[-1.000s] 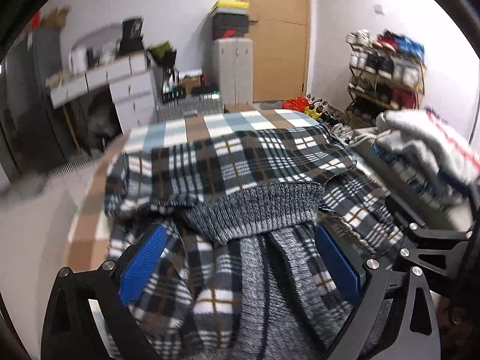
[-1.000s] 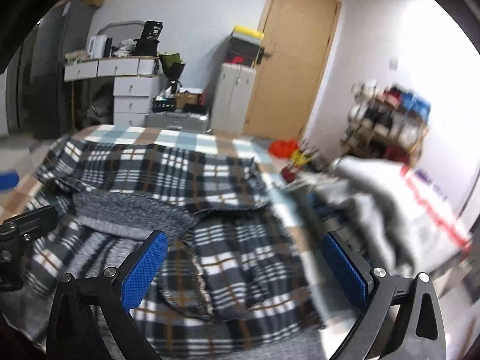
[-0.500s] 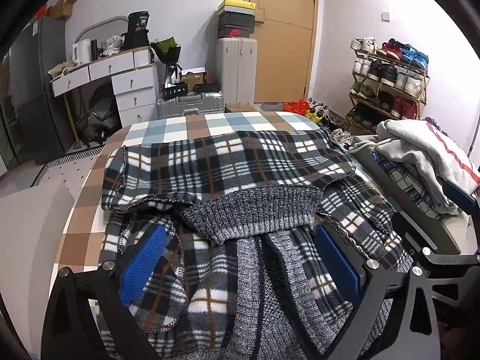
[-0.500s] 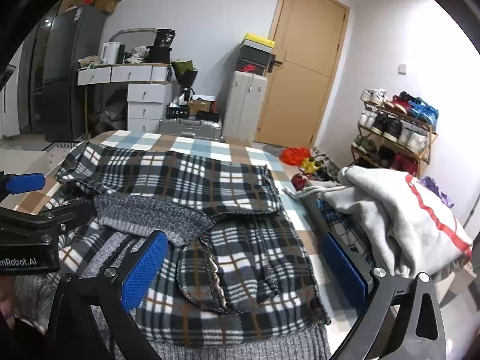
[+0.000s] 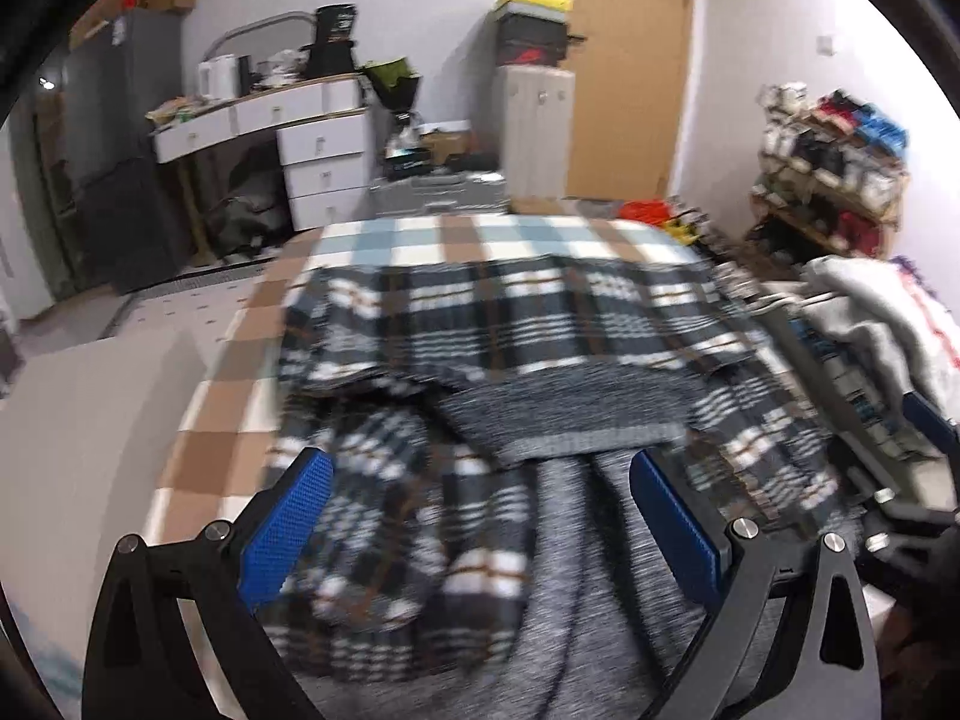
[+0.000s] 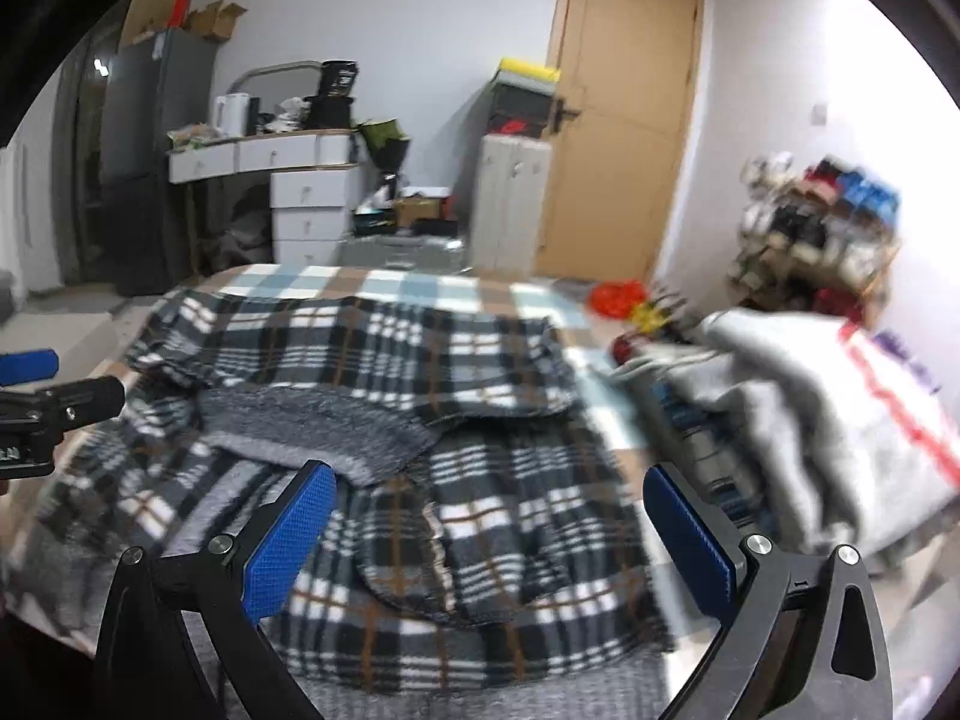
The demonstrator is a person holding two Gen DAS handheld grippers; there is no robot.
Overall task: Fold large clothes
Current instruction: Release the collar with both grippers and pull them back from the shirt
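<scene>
While both grippers hover with their blue-padded fingers spread wide and nothing between them, the fold is judged only partly done. Nearest, at 6 o'clock in the left wrist view, the left gripper [image 5: 480,516] hangs over the garment's grey knit inner side [image 5: 600,588]; in the right wrist view the right gripper [image 6: 489,516] hangs over a rumpled plaid panel at 6 o'clock. The garment itself, a large plaid fleece garment [image 6: 468,480] with a grey knit lining, lies across the bed's checked cover [image 6: 384,283], filling the middle of both views. Its far portion is spread fairly flat toward 12 o'clock, with a ribbed grey band [image 6: 312,432] turned over it at centre; the near portion is bunched and creased, its edges uneven. Remaining work, as judged: smooth the near panels, align the edges, and complete the folds into a compact stack. At 3 o'clock a heap of grey clothing [image 6: 828,420] lies beside it on the bed, seemingly not yet folded. Beyond, toward 12 o'clock, stands a wooden door [image 6: 618,120].
</scene>
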